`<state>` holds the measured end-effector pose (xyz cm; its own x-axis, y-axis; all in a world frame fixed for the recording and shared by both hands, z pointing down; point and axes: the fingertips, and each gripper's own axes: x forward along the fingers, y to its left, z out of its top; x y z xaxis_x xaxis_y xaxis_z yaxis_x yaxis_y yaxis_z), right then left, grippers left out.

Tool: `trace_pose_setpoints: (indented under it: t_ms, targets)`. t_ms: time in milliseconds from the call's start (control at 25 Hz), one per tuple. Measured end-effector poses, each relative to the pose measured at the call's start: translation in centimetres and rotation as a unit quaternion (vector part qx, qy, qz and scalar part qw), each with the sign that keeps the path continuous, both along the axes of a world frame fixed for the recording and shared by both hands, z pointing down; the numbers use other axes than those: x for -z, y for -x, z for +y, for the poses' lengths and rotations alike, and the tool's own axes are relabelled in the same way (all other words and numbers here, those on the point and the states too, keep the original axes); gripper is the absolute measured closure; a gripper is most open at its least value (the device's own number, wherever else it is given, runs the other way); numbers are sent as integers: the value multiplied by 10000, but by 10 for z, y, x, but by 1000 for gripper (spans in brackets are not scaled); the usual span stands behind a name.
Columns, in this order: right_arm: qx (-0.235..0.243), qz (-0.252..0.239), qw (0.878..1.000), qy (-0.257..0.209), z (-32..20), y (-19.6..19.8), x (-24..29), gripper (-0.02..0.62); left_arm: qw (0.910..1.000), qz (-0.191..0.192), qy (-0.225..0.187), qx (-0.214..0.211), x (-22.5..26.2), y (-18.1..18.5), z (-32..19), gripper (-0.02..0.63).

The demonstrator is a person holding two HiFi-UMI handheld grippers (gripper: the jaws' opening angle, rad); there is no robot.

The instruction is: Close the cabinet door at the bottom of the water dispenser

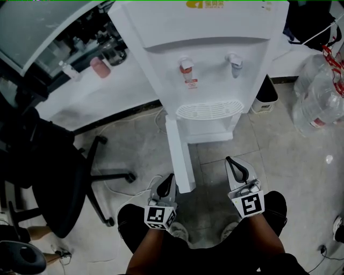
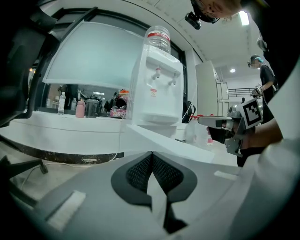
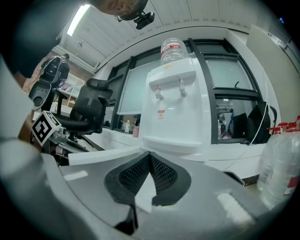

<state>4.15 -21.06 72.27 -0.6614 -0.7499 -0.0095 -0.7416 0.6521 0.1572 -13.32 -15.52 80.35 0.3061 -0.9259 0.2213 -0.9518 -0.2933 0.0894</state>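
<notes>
Grey floor tiles (image 1: 134, 142) underlie the swung-out cabinet door (image 1: 180, 156); left gripper (image 1: 170, 179), right gripper (image 1: 231, 163) both closed.

Nothing legible — yellow logo (image 1: 207, 4) on the water dispenser (image 1: 215, 48) is blurred

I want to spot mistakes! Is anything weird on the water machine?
Yes. The cabinet door at the bottom of the water dispenser hangs wide open, sticking straight out from the front. Nothing looks spilled or broken.
</notes>
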Motion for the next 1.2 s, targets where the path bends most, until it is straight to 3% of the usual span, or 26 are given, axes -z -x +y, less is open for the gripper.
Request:
trace_pose_setpoints:
  t_ms: [600,1200]
  targets:
    - [-207,19,9998,13,-4,-24,-4,592,9990,-61,2,-443,-9,-36,-14,588]
    - [-595,-144,9981,-38,-17,-54,0,592,9938,-418,-127,-1024,-14,-71,-31,588]
